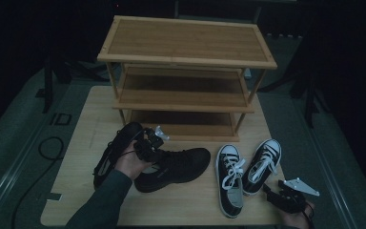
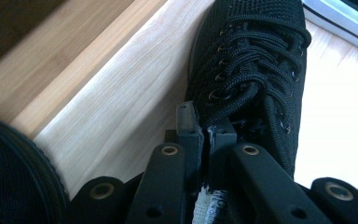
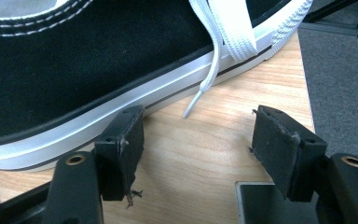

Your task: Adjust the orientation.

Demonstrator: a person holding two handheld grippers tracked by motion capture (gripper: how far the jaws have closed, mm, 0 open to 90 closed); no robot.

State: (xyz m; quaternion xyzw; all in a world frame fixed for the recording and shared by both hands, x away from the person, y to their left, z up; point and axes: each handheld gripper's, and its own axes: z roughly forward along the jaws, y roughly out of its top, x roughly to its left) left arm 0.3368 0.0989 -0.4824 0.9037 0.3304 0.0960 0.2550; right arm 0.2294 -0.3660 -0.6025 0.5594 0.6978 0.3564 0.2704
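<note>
Item: my left gripper [image 2: 206,133], jaws clamped on the black mesh shoe [image 1: 176,167] collar, pinch half-hidden. Second black shoe [image 1: 114,152] at nine o'clock. Right gripper [image 3: 198,140] jaws apart; sneaker [image 3: 98,65] cropped.

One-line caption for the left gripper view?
Left gripper shut on the black mesh sneaker's collar, beside the wooden shoe rack.

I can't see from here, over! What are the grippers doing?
Left hand-held gripper shut on black shoe collar. Right hand-held gripper open beside sneaker. Nothing blocking.
</note>
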